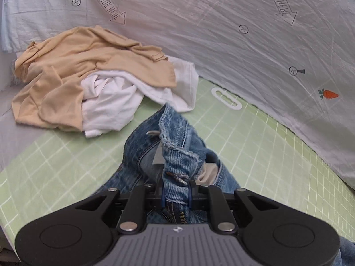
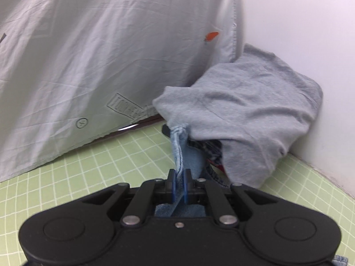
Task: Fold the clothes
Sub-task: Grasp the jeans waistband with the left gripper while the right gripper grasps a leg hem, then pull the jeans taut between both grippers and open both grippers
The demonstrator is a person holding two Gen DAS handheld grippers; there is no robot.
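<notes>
Nearest the lens in each wrist view is one black two-finger gripper, two in all. Left gripper [image 1: 176, 190] is clamped on a bunched fold of the blue washed-denim jeans [image 1: 175, 137], whose frayed hem, stitched seam and one metal button show at frame centre. Right gripper [image 2: 179, 185] is clenched on a thin strip of the same denim [image 2: 180, 148], which runs up toward frame centre. One pale green gridded mat [image 1: 255, 137] lies under the jeans. Upper left of the left view: one tan knit top [image 1: 88, 59] heaped on one white garment [image 1: 117, 102]. Right of the right view: one grey-blue knit garment [image 2: 244, 102] against the wall. One pale printed sheet [image 1: 221, 33] hangs behind, with two orange carrot prints visible.
</notes>
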